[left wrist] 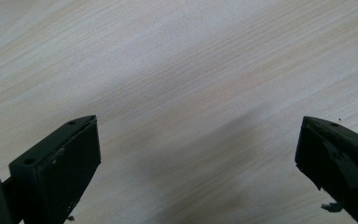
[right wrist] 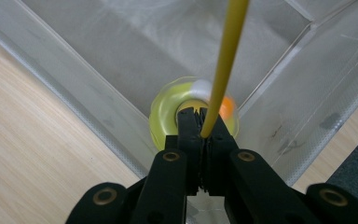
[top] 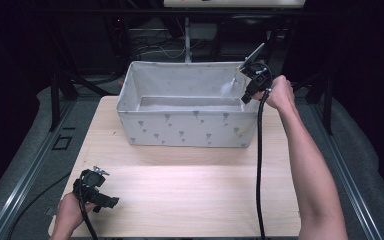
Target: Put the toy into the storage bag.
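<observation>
High view: the right claw [top: 244, 85] hangs over the right rear corner of the fabric bin [top: 187, 132], which stands at the back of the wooden bench [top: 190, 195]. A thin stick [top: 252, 56] rises from the claw, slanting up and to the right. A pale, blurred object sits just beside the claw tips, inside the bin's rim. The left claw [top: 111, 201] lies low at the front left corner of the bench, held in the left hand [top: 70, 212], well apart from the bin.

Left gripper view: the left claw [left wrist: 198, 154] is spread wide, nothing between the jaws; bare bench surface beneath.

Right gripper view: the right claw [right wrist: 200, 121] is pressed together, pinching a yellow stick [right wrist: 226, 51] that runs up out of frame. Below the tips sits a translucent yellow-green round piece [right wrist: 165, 114] with white and orange spots, over the bin's inner corner. Whether it touches the bin floor I cannot tell.
</observation>
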Demonstrator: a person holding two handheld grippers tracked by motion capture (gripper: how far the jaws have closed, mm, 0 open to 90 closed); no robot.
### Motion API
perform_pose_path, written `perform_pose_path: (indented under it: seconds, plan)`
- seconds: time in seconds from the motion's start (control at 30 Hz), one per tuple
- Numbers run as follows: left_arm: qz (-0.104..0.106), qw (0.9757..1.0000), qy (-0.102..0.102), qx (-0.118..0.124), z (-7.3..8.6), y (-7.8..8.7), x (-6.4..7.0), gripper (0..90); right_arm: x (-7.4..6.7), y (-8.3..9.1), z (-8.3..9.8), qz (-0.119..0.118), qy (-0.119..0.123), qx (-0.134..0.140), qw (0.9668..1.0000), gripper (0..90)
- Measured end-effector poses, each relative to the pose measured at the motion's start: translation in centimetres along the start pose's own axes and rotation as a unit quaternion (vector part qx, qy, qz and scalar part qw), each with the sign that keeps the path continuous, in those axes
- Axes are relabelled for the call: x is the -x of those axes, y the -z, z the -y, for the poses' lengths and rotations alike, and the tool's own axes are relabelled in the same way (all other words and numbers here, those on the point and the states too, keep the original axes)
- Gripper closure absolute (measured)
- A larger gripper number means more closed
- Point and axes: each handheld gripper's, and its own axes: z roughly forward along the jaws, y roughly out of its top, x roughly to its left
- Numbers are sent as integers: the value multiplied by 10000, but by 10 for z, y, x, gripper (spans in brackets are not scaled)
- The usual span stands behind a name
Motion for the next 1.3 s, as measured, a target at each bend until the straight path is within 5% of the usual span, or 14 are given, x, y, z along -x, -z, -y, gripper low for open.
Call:
perform_pose_path:
  seconds: [0.57, 1.3]
  plan:
    - [-2, 10000, -14, -14, 0, -1, 1, 1, 3, -21, 8, 113, -122, -322, 9993, 885]
    - [5, 10000, -37, -34, -1, -1, 1, 2, 5, -46, 8, -78, -195, -538, 9983, 882]
